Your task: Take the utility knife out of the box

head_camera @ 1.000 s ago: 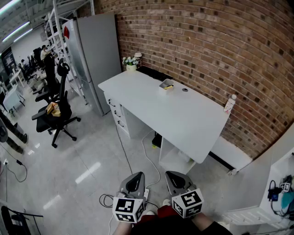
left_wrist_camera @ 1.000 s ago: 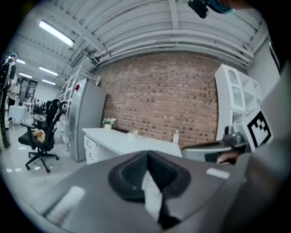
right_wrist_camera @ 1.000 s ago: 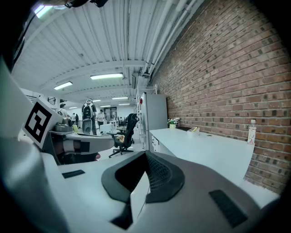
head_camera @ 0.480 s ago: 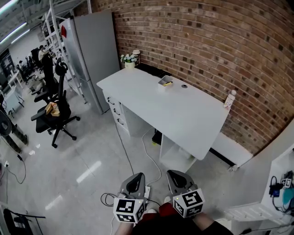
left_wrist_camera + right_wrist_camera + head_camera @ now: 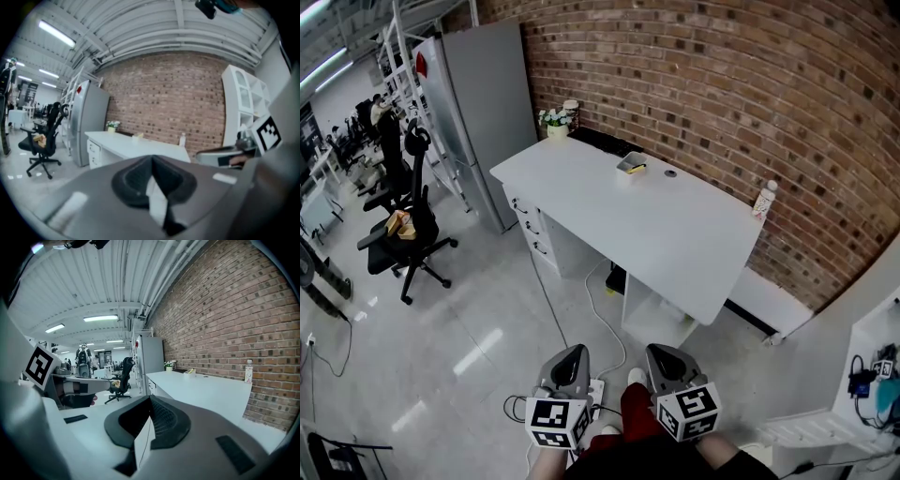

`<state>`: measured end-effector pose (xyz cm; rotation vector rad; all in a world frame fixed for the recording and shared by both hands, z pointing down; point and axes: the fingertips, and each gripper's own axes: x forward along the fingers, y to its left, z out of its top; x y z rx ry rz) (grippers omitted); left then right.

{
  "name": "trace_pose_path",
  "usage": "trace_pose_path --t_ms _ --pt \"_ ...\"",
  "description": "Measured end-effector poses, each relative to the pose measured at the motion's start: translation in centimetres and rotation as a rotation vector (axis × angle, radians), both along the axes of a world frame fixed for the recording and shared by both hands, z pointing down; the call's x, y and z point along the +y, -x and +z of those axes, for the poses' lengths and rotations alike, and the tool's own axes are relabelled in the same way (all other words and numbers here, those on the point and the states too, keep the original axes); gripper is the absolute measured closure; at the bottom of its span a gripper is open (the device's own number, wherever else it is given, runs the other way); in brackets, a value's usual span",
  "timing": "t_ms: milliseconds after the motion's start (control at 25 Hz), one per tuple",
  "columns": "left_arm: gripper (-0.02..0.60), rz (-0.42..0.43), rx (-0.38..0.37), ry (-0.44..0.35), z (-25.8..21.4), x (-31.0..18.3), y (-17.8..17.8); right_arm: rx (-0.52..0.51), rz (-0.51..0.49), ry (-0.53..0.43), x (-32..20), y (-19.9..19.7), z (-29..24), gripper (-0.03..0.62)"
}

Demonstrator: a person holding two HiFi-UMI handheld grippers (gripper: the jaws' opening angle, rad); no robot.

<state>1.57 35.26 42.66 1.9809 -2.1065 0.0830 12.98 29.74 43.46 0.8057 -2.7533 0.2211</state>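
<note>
Left tool (image 5: 569, 358) and right tool (image 5: 666, 360), bottom centre of the head view. Both have their jaws pressed together on nothing; each tool's own view shows the pads meeting with no object between them. They are carried low and side by side, probably because the person stands on the floor (image 5: 469, 328) well apart from the bench (image 5: 675, 239), with nothing in reach. The box (image 5: 628, 165) sits at upper centre, near the bench's far edge by the brick wall (image 5: 722, 84). A yellow streak at its rim is probably the utility knife (image 5: 639, 170), though it is too small to confirm. The jaws must part before any grasp.
</note>
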Motion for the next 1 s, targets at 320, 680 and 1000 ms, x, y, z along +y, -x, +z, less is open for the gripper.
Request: trace_pose_path --t_ms 320,680,1000 --pt "0.578 0.016 -0.012 0.012 0.3 -3.4 0.9 -0.013 0.005 0.011 -3.3 1.5 0.1 0.586" --pt "0.578 0.03 -0.013 0.046 1.0 -9.1 2.9 -0.005 0.015 0.023 -8.8 3.3 0.8 0.586" --pt "0.578 0.017 -0.009 0.082 2.4 -14.2 5.1 0.007 0.02 0.045 -14.5 5.0 1.8 0.586"
